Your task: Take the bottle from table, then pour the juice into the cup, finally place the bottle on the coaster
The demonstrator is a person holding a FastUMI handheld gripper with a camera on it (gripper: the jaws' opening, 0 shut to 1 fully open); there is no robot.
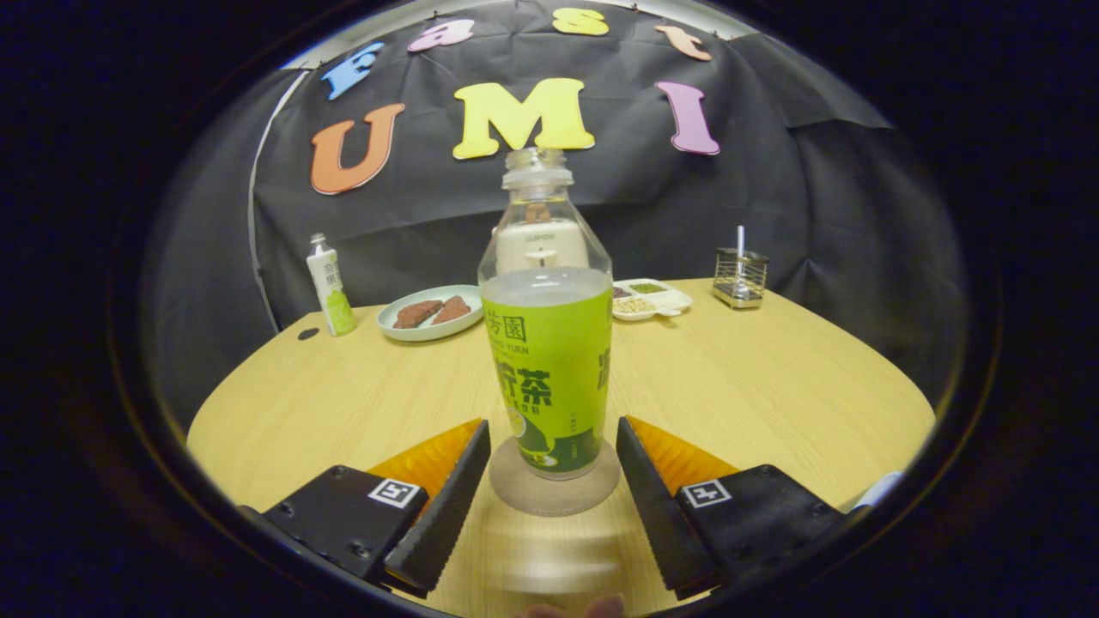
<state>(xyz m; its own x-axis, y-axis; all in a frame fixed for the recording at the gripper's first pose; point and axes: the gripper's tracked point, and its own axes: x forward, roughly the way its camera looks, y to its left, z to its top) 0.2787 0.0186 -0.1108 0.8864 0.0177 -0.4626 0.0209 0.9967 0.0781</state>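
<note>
Gripper view: claw [554,463] spread wide, empty, flanking clear plastic bottle [547,343] upright on round coaster [554,493].

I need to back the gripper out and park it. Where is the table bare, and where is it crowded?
Bare wood lies on both sides of the bottle, which stands on the coaster between the open gripper fingers. The far edge is crowded: small bottle, plate, divided tray, wire holder.

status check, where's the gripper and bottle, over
Hand-held gripper open, fingers either side of bottle, not touching. Uncapped green-labelled clear plastic bottle upright on round brown coaster. Nothing in the way.
</note>
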